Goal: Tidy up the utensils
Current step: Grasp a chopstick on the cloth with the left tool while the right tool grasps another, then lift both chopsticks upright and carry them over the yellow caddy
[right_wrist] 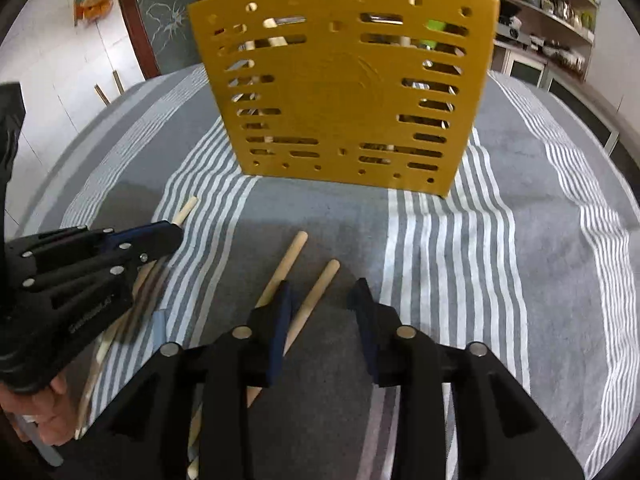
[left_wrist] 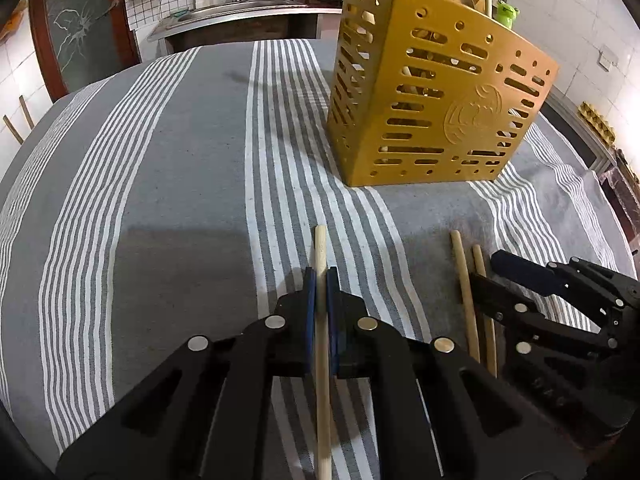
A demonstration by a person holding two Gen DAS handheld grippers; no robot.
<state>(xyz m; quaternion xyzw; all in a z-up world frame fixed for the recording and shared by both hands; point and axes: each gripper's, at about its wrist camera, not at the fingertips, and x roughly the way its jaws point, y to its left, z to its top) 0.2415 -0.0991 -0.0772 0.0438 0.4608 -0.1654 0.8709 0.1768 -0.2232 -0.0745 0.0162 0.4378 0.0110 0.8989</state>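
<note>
A yellow slotted utensil holder [left_wrist: 432,92] [right_wrist: 344,80] stands on the striped cloth with several handles poking out of it. My left gripper [left_wrist: 320,284] [right_wrist: 178,232] is shut on a pale wooden chopstick [left_wrist: 320,248] [right_wrist: 187,206], whose tip sticks out past the pads. Two more wooden chopsticks [left_wrist: 464,280] [right_wrist: 280,272] lie side by side to its right. My right gripper [right_wrist: 324,296] [left_wrist: 486,270] hangs open low over that pair. One chopstick [right_wrist: 318,296] lies between its fingers, untouched, and the other passes by its left finger.
A grey and white striped cloth [left_wrist: 180,168] [right_wrist: 520,240] covers the table. A person's hand [right_wrist: 52,420] holds the left gripper at lower left, with more utensils [right_wrist: 132,312] under it. A steel sink counter [left_wrist: 240,16] and shelves [right_wrist: 560,12] stand beyond the table.
</note>
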